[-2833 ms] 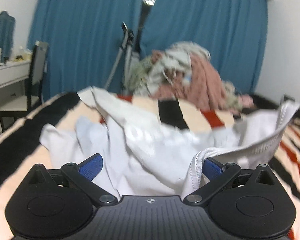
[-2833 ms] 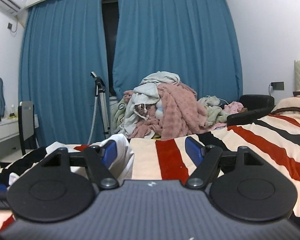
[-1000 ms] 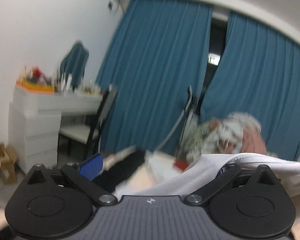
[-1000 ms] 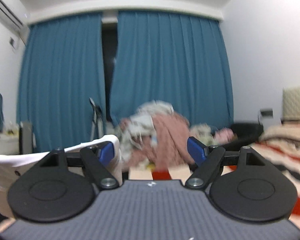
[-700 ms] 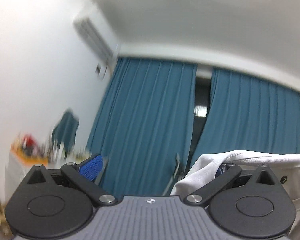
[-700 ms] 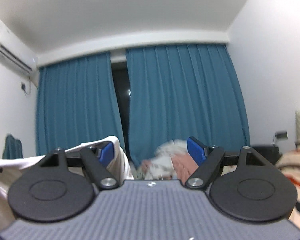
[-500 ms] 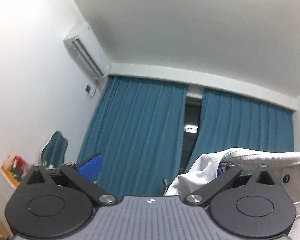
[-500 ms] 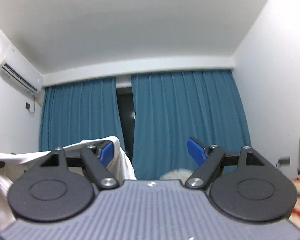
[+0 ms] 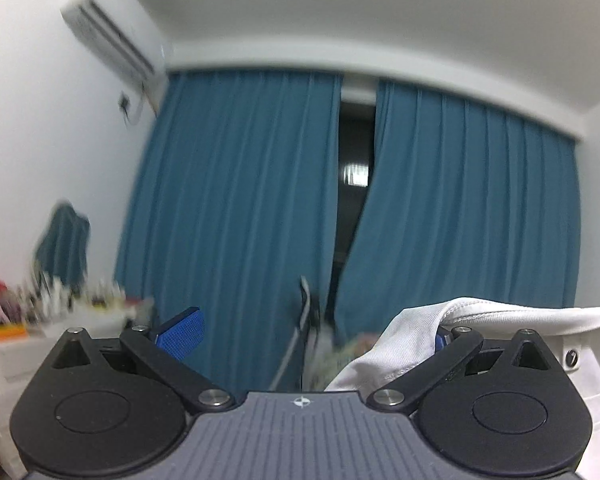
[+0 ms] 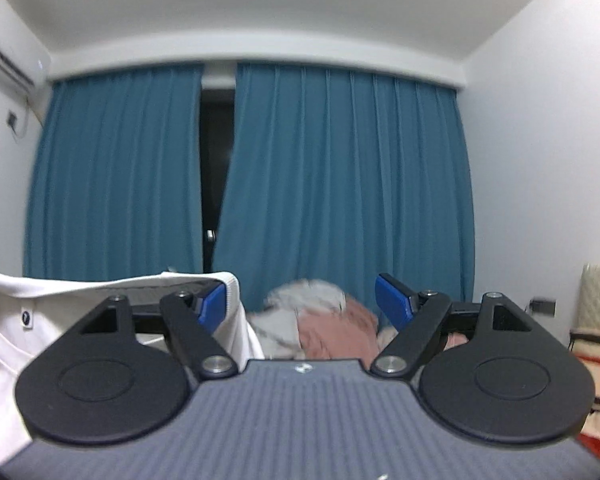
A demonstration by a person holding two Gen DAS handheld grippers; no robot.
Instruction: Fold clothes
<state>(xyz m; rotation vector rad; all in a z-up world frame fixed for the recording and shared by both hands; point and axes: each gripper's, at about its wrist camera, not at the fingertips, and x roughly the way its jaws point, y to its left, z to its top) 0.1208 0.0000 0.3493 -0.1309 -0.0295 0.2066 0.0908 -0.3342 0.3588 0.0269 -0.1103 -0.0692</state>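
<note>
Both tools gape, white garment (image 9: 480,316) draped over each, blue curtains (image 10: 340,184) beyond

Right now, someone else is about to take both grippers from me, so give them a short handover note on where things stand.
Left gripper: open, the white garment draped over its right finger only.
Right gripper: open, the same garment hung over its left finger.
The garment is up in the air, stretched between the two grippers, the rest hanging below out of view. The pile of unfolded clothes sits ahead, below the blue curtains; the striped blanket shows at the right edge.
Done: garment picked up and spread.
Left: lay it flat, make every fold, then start the pile. The fabric is only hooked on, not pinched, so it may slip.
</note>
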